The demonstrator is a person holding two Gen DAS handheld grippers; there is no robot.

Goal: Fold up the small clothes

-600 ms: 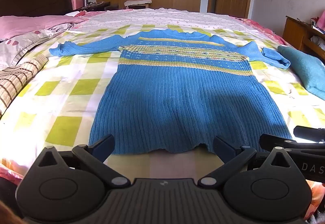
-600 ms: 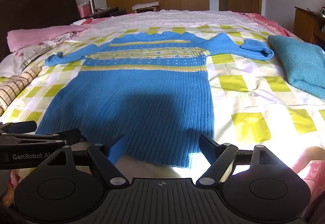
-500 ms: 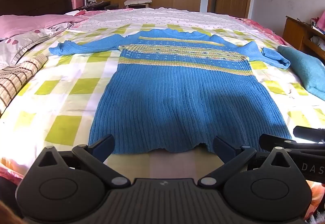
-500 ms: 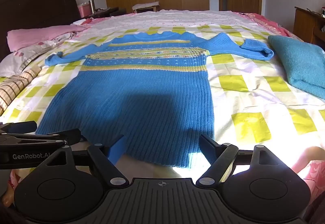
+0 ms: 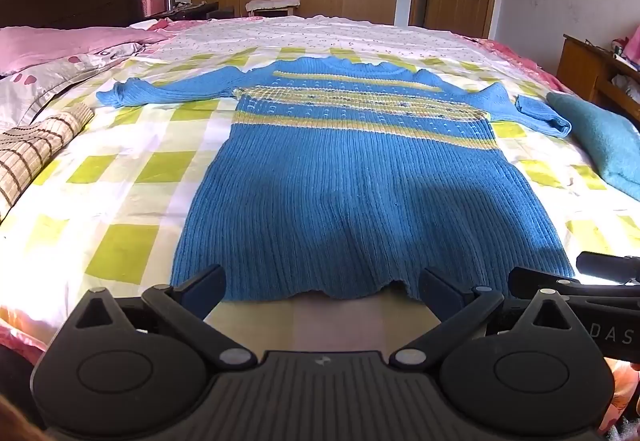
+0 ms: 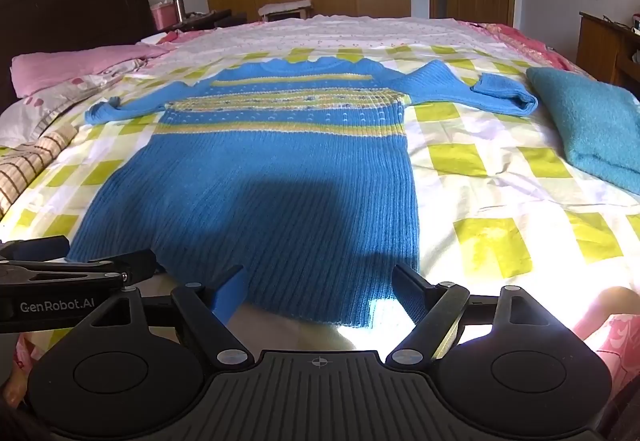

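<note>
Lengthwise, blue sweater (image 5: 340, 177) hem toward both wide, empty claws (image 5: 320, 287) (image 6: 318, 291), neckline away.

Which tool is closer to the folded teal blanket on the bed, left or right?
Right. The right tool sits open at the sweater's hem corner on the side of the teal blanket. The left tool is open at the hem's far corner.

Ribbed knit wool sweater (image 5: 340, 181) on smooth cotton sheet (image 5: 120, 177); matt black plastic left gripper (image 5: 320, 287).
</note>
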